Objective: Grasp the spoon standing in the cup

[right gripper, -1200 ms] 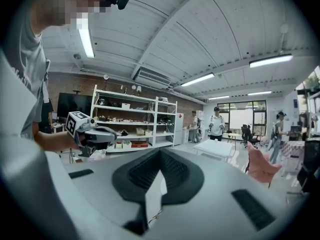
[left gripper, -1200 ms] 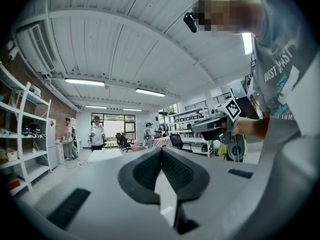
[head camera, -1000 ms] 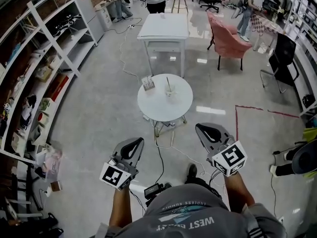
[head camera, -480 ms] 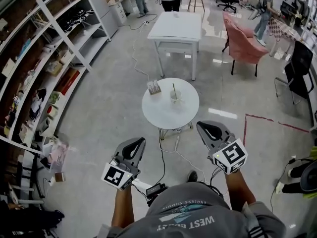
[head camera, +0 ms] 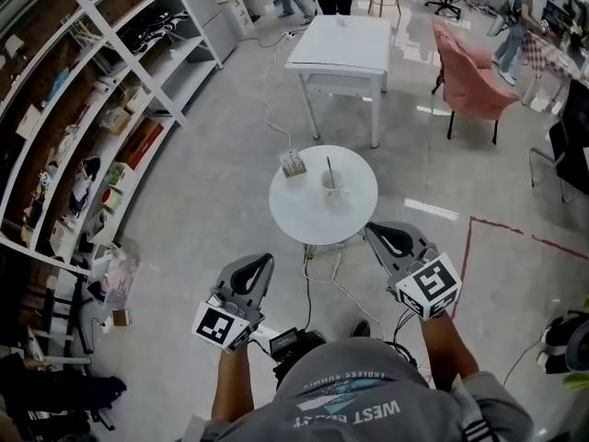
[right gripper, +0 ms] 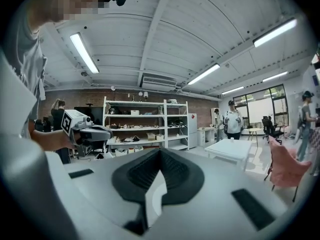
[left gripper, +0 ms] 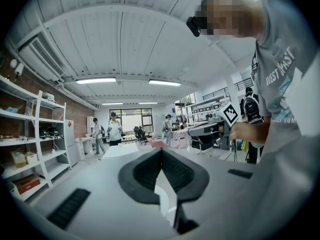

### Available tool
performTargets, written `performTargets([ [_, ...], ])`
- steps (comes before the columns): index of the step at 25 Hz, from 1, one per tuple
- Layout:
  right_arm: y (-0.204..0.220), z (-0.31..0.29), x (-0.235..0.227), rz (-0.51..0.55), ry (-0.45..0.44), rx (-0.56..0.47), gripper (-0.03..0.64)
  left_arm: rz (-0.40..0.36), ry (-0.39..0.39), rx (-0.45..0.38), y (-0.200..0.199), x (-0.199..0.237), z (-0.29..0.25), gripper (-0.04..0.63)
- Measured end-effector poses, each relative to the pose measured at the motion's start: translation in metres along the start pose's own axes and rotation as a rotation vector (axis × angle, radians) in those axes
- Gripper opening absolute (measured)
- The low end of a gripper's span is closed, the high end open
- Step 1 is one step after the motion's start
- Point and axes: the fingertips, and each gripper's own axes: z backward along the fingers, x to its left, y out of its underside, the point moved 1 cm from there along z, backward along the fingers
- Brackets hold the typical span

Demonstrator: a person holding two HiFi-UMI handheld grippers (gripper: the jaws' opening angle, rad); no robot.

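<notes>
A white cup [head camera: 332, 184] stands on the small round white table [head camera: 313, 215], and a thin spoon [head camera: 329, 166] stands upright in it. Both grippers are held up in the air, short of the table's near edge. My left gripper [head camera: 262, 261] is shut with nothing in it; in the left gripper view its jaws [left gripper: 161, 152] meet at the tips. My right gripper [head camera: 374, 231] is just below the table's right rim, also shut and empty, and its jaws [right gripper: 160, 152] touch in its own view. Neither gripper view shows the cup.
A small box holder [head camera: 294, 163] sits on the round table, left of the cup. Beyond it stand a white rectangular table [head camera: 340, 40] and a pink chair [head camera: 469, 86]. Shelving [head camera: 101, 118] lines the left. Cables [head camera: 322, 279] lie under the round table; red tape [head camera: 520, 233] marks the floor.
The round table with the cup has come closer and sits lower in the head view. Both grippers keep their pose and stay shut.
</notes>
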Motion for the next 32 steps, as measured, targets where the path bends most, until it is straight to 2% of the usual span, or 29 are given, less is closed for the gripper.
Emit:
performTargets([
  [7, 0.016, -0.011, -0.021, -0.028, 0.04, 0.012, 0.002, 0.019, 0.042, -0.002, 0.007, 0.017, -0.033, 0.005],
  [13, 0.028, -0.022, -0.044, -0.031, 0.142, 0.03, 0.002, 0.007, 0.161, -0.042, 0.017, 0.039, -0.079, 0.005],
  [18, 0.02, -0.044, -0.059, -0.022, 0.211, 0.037, 0.002, -0.009, 0.229, -0.066, 0.017, 0.072, -0.103, 0.005],
  [23, 0.013, -0.069, -0.067, -0.02, 0.251, 0.04, 0.002, 0.012, 0.271, -0.081, 0.015, 0.099, -0.121, 0.005],
  [26, 0.012, -0.083, -0.07, -0.02, 0.274, 0.055, 0.002, -0.008, 0.3, -0.061, 0.027, 0.119, -0.126, 0.005],
  [32, 0.0, -0.111, -0.072, -0.011, 0.315, 0.075, 0.002, 0.01, 0.337, -0.078, 0.024, 0.151, -0.131, 0.005],
])
